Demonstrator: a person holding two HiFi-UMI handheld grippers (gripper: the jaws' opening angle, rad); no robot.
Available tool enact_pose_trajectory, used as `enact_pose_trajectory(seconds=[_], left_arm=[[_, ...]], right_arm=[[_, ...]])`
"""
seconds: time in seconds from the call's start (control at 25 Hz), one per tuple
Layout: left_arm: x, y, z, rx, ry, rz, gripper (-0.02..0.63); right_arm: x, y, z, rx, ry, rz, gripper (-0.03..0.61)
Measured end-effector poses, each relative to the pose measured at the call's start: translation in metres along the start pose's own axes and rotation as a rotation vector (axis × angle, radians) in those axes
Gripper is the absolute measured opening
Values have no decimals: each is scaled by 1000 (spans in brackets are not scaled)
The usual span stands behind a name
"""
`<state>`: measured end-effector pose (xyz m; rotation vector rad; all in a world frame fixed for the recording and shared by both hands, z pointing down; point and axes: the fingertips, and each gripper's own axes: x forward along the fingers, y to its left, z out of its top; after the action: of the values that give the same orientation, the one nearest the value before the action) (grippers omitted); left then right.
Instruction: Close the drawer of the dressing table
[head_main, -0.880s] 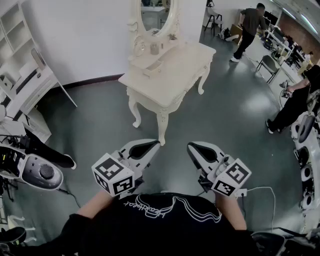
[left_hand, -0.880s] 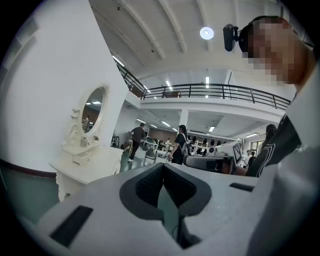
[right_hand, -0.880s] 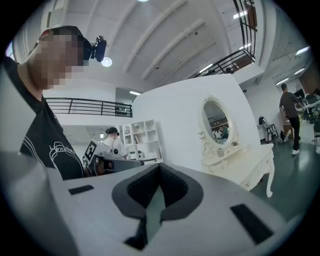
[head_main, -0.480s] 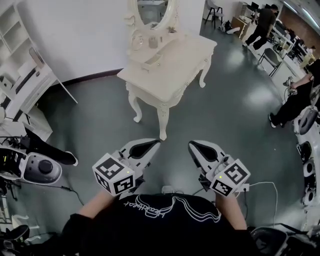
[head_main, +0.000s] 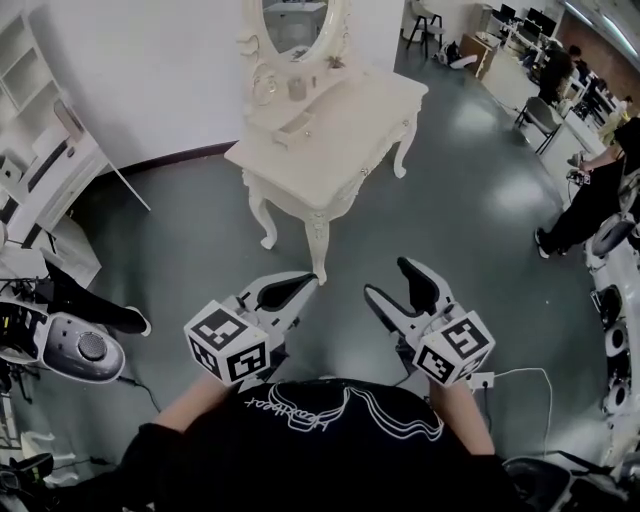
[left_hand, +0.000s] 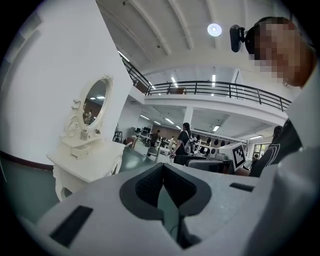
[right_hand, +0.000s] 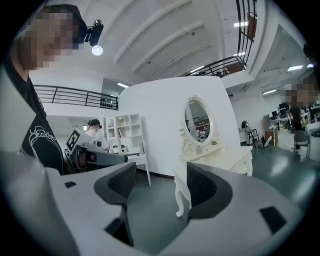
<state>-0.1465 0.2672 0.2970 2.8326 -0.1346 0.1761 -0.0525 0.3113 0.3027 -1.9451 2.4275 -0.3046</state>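
Observation:
The cream dressing table (head_main: 345, 125) with its oval mirror (head_main: 295, 22) stands on the grey floor ahead of me. A small drawer (head_main: 284, 124) in the unit under the mirror sticks out a little. Both grippers hover low and near my body, well short of the table. My left gripper (head_main: 298, 285) is shut, its pads (left_hand: 150, 186) meeting with nothing between them. My right gripper (head_main: 394, 284) is open and empty. The left gripper view has the table (left_hand: 87, 165) at left. In the right gripper view a table leg (right_hand: 181, 196) shows between the spread jaws.
A white shelf unit (head_main: 50, 170) leans at the left wall. A grey machine (head_main: 72, 345) sits on the floor at left. A person (head_main: 598, 195) stands at the right, with desks and chairs (head_main: 535, 95) behind. A white cable and plug strip (head_main: 484, 381) lie beside my right gripper.
The right gripper's jaws have spread apart; they were together before. The table sits a little further left and lower in the head view. The left gripper stays shut.

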Motion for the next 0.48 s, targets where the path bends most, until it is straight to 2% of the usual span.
enact_pose_trajectory(seconds=[0.16,0.32,0.48], left_arm=[[17,-1,7,35,-8,16,5],[35,1,7,32,-22,29,3],[45,5,5,34,-17,26,4]], right_arm=[[-1,-15,3,-39,7,12,336],[0,-25,-2,-58,37,63,308],[5,-35,-4,-64,50,76,309]])
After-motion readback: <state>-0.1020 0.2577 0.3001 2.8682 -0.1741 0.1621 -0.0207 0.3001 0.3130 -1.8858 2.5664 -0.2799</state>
